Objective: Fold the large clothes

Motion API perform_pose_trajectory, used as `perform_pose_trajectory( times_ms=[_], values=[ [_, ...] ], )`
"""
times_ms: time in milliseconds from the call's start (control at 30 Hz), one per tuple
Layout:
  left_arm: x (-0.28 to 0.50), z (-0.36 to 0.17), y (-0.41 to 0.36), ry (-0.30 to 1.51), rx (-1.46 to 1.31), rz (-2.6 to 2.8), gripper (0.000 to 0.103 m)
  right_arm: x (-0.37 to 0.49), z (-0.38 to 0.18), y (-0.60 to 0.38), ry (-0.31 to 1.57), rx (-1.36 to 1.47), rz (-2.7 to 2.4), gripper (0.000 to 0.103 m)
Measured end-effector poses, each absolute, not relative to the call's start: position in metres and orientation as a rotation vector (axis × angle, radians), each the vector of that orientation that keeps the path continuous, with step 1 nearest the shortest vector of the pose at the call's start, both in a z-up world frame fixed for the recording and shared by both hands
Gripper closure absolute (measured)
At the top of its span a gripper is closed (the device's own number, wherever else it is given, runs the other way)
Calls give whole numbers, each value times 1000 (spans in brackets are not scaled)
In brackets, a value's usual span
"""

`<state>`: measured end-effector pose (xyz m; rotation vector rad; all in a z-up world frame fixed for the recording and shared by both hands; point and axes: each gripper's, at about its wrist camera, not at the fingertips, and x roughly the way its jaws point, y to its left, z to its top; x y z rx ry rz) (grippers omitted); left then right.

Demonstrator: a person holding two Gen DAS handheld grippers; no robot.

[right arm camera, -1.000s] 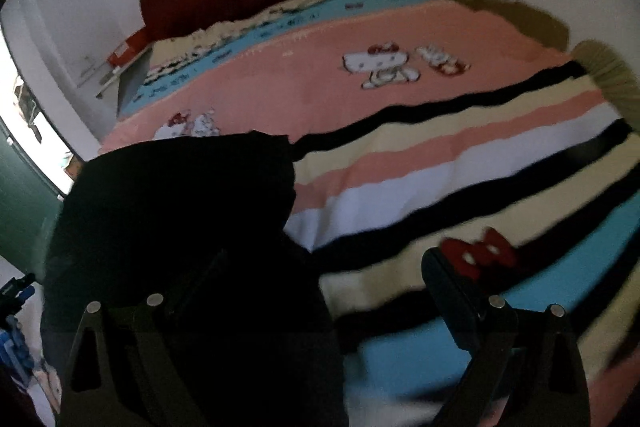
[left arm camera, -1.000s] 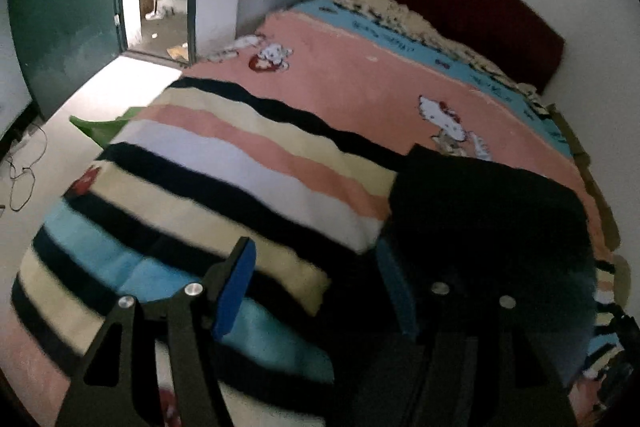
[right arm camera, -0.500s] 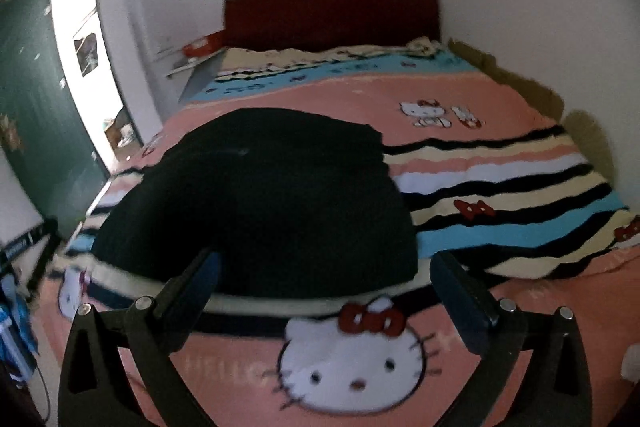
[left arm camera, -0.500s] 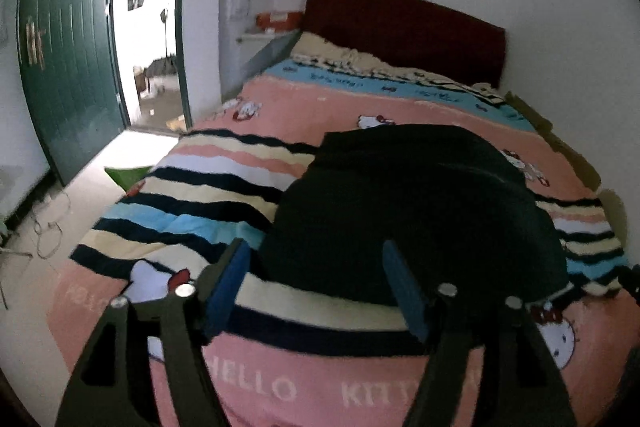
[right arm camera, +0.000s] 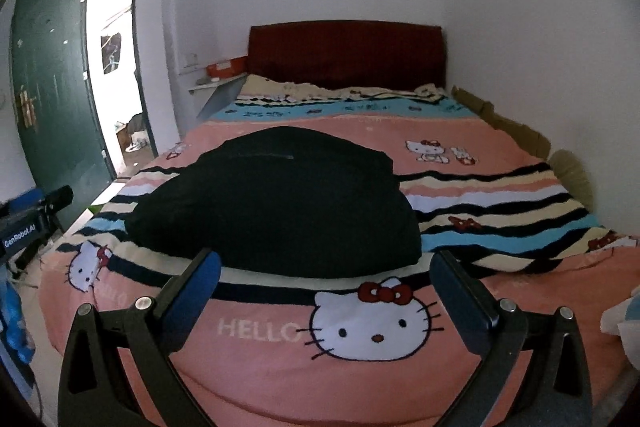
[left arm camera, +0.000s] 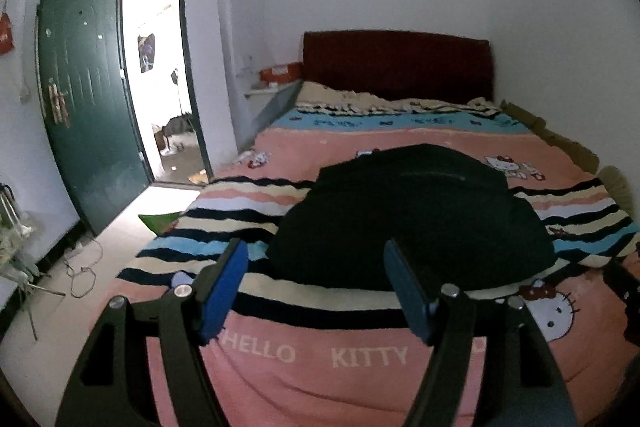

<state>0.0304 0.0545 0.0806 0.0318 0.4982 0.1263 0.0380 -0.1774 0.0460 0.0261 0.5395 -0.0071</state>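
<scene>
Left wrist view: left gripper (left arm camera: 316,291) held wide apart, jaws having just opened further, nothing between the blue pads (left arm camera: 222,291). Pointed down over the foot of the bed (left arm camera: 360,379). Just ahead of the fingertips, lay a folded black garment (left arm camera: 412,219) in a rounded heap on the striped Hello Kitty blanket (left arm camera: 224,227), apart from both fingers. Beyond it, a dark red headboard (left arm camera: 396,67) against the white wall. Far to the left of the gripper, stood an open green door (left arm camera: 84,87) with a bright doorway beside it.

Right wrist view: right gripper (right arm camera: 324,283) spread as wide as it goes, jaws likewise just opened further, empty. Ahead and slightly left of it, rested the same black garment (right arm camera: 280,203) on the blanket (right arm camera: 500,211), clear of the pads (right arm camera: 196,287). Directly below the fingertips, showed a printed cat face (right arm camera: 368,327). At the left edge, caught part of the other gripper (right arm camera: 32,219).
</scene>
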Motion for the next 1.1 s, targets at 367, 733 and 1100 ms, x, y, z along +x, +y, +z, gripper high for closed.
perform_pose_trajectory(
  times_ms=[367,733,1100],
  values=[
    [15,80,36,455,62,125,34,24,34,-184,528,47,-23,0],
    [18,73,32,463,63,90,34,25,29,-184,534,46,-34,0],
    [31,47,32,502,90,64,34,34,22,-179,546,12,-59,0]
  ],
)
